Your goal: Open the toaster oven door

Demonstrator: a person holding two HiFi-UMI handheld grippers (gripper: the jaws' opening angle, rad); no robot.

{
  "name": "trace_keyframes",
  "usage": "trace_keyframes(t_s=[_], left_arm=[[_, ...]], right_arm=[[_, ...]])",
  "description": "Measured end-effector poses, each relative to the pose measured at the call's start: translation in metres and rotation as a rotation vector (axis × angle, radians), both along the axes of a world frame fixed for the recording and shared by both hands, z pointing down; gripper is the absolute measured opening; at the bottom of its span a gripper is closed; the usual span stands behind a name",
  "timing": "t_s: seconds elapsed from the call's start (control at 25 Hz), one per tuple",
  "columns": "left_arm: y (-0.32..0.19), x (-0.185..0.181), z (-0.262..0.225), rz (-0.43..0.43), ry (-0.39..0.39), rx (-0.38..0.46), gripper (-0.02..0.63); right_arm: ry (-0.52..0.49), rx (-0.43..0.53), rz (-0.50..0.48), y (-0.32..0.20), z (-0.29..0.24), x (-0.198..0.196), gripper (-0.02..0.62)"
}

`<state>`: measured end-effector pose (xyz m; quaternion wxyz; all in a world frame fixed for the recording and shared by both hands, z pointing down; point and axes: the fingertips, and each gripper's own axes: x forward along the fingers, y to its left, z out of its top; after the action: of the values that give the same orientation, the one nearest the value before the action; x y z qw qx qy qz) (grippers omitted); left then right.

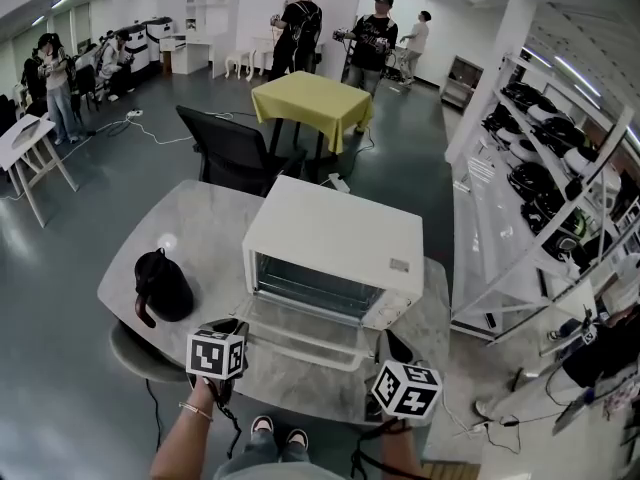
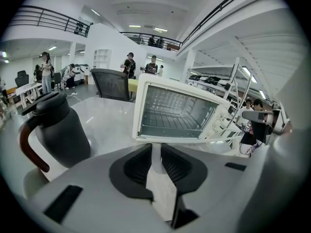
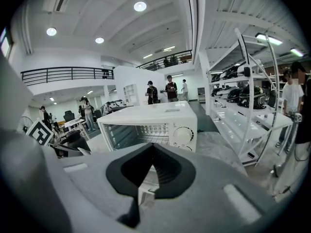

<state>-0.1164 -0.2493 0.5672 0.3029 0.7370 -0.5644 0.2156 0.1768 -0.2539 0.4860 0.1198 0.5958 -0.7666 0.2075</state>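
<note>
Left gripper view, door handle (image 2: 156, 157) between fingers (image 2: 138, 167)

One white box-shaped metal toaster oven (image 1: 335, 243) with one drop-down glass door (image 1: 300, 330) sits at centre. One black jug with a brown handle (image 1: 160, 286) is at nine o'clock. Both are on one grey marbled table (image 1: 200, 213).

At six o'clock are two grippers, the left gripper (image 1: 238, 325) and the right gripper (image 1: 390, 346), each with one marker cube.

At twelve o'clock are one yellow-clothed table (image 1: 310, 103), one black office chair (image 1: 225, 148) and three standing people (image 1: 372, 28).

One white shelf rack (image 1: 520, 198) is at three o'clock.
</note>
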Motion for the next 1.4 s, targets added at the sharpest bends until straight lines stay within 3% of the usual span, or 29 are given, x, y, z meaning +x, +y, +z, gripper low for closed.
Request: trace_keyframes(t_s=[1.4], left_arm=[[0.034,-0.005,0.041,-0.011,0.004,-0.067,0.066]], right_arm=[[0.031,-0.073,-0.114,-0.010,0.026,-0.040,0.005]])
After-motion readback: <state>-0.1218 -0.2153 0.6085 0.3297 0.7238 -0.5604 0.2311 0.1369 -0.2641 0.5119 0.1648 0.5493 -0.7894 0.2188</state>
